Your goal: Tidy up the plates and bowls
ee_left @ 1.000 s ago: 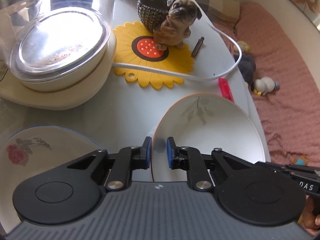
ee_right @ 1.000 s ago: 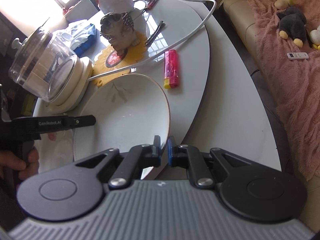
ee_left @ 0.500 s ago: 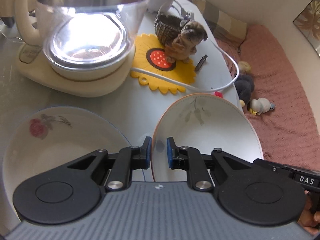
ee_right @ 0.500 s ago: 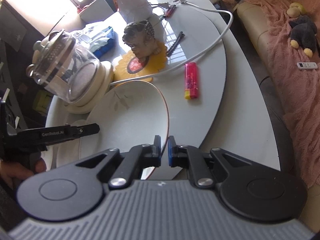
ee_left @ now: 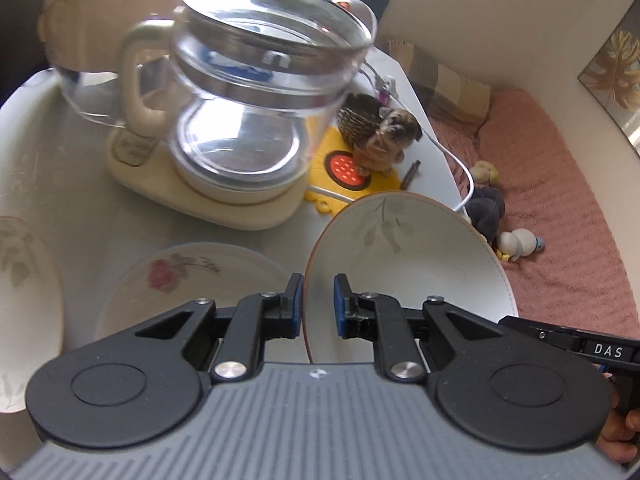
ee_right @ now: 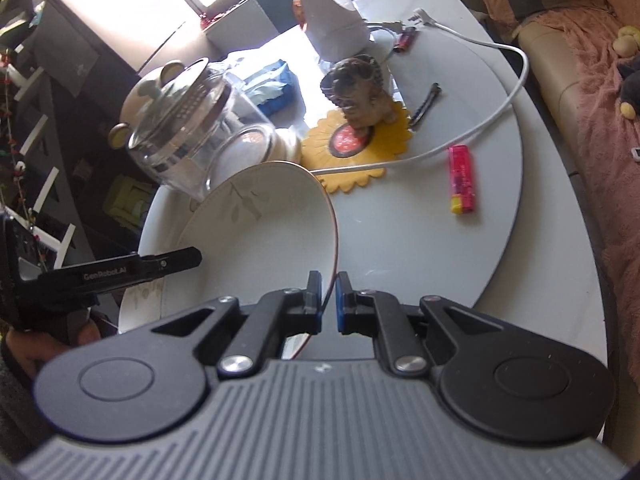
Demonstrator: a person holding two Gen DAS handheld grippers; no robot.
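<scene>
A white bowl with a leaf print and a brown rim (ee_left: 404, 264) is held in the air between both grippers. My left gripper (ee_left: 318, 304) is shut on its left rim. My right gripper (ee_right: 329, 300) is shut on its right rim; the bowl also shows in the right wrist view (ee_right: 260, 236). Below it on the table lies a white plate with a pink rose (ee_left: 192, 280). Another leaf-print plate (ee_left: 20, 292) sits at the far left edge of the left wrist view.
A glass kettle on a cream base (ee_left: 240, 120) stands just behind the plates. A pug figurine (ee_left: 390, 140) sits on a yellow sunflower mat (ee_right: 360, 152). A white cable (ee_right: 480, 120) and a pink lighter (ee_right: 462, 180) lie on the table. A pink sofa (ee_left: 560, 220) is to the right.
Both grippers have lifted the bowl up and drawn back from the table. The rose plate and the kettle now show more fully below and behind the bowl.
</scene>
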